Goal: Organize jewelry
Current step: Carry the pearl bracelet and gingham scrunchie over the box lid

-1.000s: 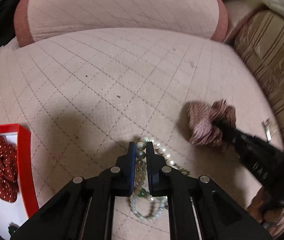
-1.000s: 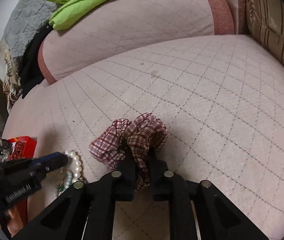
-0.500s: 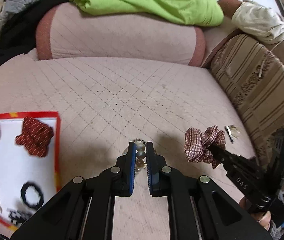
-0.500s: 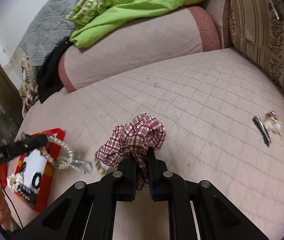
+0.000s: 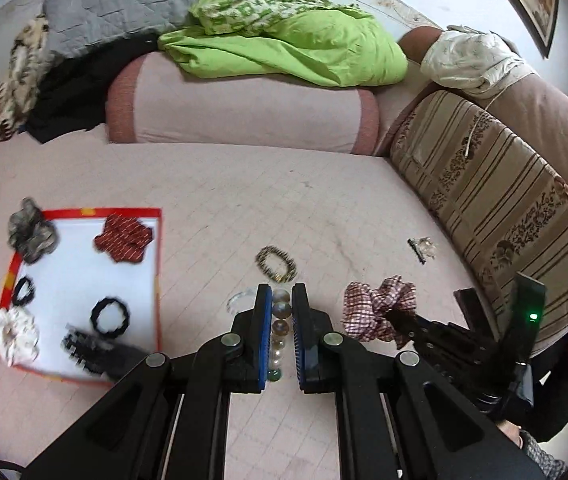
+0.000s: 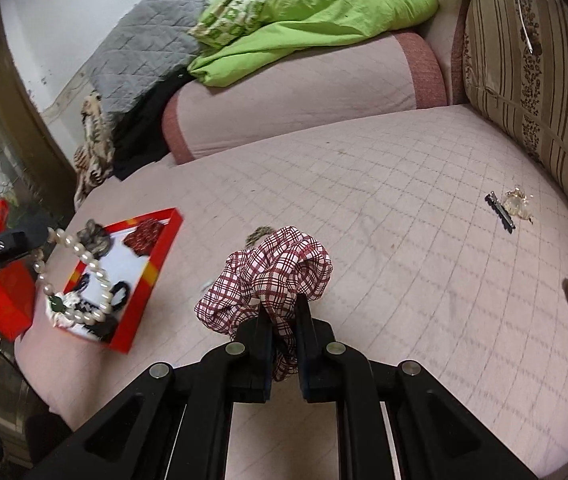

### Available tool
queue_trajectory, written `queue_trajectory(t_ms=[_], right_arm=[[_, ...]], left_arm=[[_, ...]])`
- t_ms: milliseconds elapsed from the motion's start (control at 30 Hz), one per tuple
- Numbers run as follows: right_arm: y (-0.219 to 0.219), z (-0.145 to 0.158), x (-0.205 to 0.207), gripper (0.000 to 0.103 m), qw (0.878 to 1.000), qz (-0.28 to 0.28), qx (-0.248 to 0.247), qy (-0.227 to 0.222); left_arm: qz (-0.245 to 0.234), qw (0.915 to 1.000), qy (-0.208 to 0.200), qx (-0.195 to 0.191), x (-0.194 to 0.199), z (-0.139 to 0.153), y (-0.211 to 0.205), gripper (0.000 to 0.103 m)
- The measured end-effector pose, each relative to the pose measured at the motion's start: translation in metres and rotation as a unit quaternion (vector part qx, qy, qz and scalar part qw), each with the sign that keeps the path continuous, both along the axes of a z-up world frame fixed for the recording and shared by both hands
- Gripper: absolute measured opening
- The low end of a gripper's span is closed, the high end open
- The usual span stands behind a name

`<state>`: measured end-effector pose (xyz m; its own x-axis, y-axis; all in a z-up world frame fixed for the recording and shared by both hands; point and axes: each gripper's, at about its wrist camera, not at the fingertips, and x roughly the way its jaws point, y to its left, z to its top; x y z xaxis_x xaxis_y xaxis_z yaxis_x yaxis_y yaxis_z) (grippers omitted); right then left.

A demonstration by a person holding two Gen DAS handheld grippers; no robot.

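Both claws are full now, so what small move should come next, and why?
Probably carry the left claw leftward over the red tray and let the pearl necklace go there. The necklace hangs clear of the bed, and the tray already holds hair ties.

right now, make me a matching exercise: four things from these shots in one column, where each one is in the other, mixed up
Things:
1. pearl necklace
2. plaid scrunchie
3. black hair tie
4. hair clip

Places:
A. lying in the red tray
B. pinched in the right gripper
C. on the bed cover near the striped cushion
D. hanging from the left gripper

Pairs: 1-D, 2-B, 3-A, 4-C
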<state>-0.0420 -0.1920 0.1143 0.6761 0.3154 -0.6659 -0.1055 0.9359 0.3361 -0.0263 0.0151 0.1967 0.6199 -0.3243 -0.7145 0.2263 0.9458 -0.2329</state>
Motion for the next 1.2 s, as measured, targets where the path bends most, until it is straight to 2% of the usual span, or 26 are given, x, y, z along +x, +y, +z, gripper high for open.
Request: queue_trajectory(t_ms=[167,300,600,767,1200], right_arm=[[0.014,0.010,-0.021,0.011,1.000,0.014,0.007,-0.012],[0.026,0.017,-0.034,0.011,0.999,0.025,0.010,-0.020],[0.051,0.030,-0.056,0.011,0.998,0.047,0.007,-0.033],[0.065,0.035,-0.065,0.011,0.997,0.060,-0.005,-0.039],[0.096,0.037,-0.069,0.011,0.996,0.082,-0.032,-0.034]], left_arm=[[0.032,0.9988,-0.015,0.033,-0.028,0.000,0.010,0.010],[0.053,0.9974,-0.022,0.043,-0.042,0.001,0.021,0.010],[0.102,0.9897,-0.049,0.087,-0.067,0.004,0.041,0.010],[0.121,0.9835,-0.068,0.116,-0.077,0.006,0.044,0.010],[0.148,0.9727,-0.089,0.156,-0.082,0.004,0.059,0.010]])
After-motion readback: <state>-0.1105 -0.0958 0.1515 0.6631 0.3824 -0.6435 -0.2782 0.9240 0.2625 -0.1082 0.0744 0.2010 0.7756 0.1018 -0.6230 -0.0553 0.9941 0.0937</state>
